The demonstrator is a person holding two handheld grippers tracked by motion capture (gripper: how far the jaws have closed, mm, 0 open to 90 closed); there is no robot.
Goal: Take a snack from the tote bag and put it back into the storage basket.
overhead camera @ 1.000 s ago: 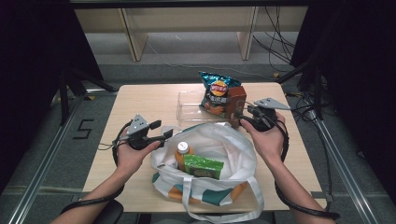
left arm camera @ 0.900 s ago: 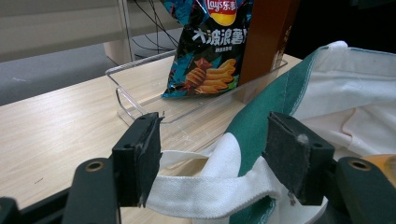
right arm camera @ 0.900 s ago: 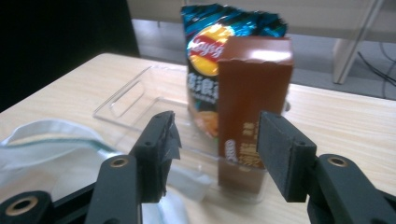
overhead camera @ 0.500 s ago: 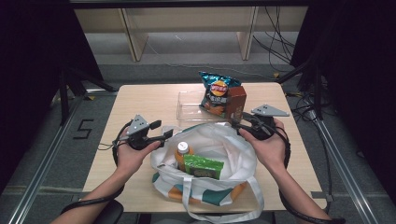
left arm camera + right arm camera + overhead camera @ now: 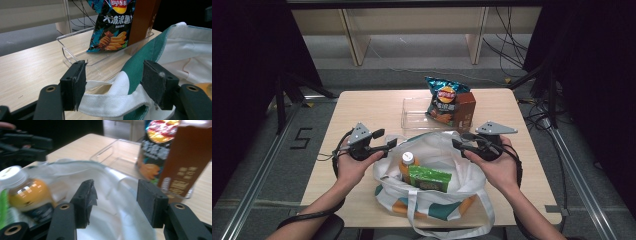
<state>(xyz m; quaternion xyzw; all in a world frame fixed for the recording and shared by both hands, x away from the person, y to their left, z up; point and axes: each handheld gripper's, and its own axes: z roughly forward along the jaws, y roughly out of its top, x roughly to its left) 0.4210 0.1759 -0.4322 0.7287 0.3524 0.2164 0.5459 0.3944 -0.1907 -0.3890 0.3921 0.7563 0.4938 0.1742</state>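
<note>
A white and green tote bag [image 5: 438, 150] stands open at the table's near side. In it are an orange juice bottle [image 5: 407, 163] with a white cap and a green box [image 5: 430, 179]. My left gripper [image 5: 389, 144] is at the bag's left rim. In the left gripper view it [image 5: 113, 77] is open, with the bag's white strap [image 5: 112, 103] lying loose between the jaws. My right gripper [image 5: 460, 143] is at the bag's right rim. It [image 5: 116, 195] is open above the white cloth [image 5: 117, 217], pinching nothing. The bottle [image 5: 27, 190] is at its left.
Behind the bag, a clear plastic tray [image 5: 413, 114] holds an upright chips bag [image 5: 442, 100] and a brown carton [image 5: 465, 107]. Bare tabletop [image 5: 362, 107] stretches left of the tray. Cables trail off both grippers over the table's sides.
My right gripper has come back from beside the brown carton toward me and a little lower, to the bag's right rim. The left gripper and the bag have stayed put.
</note>
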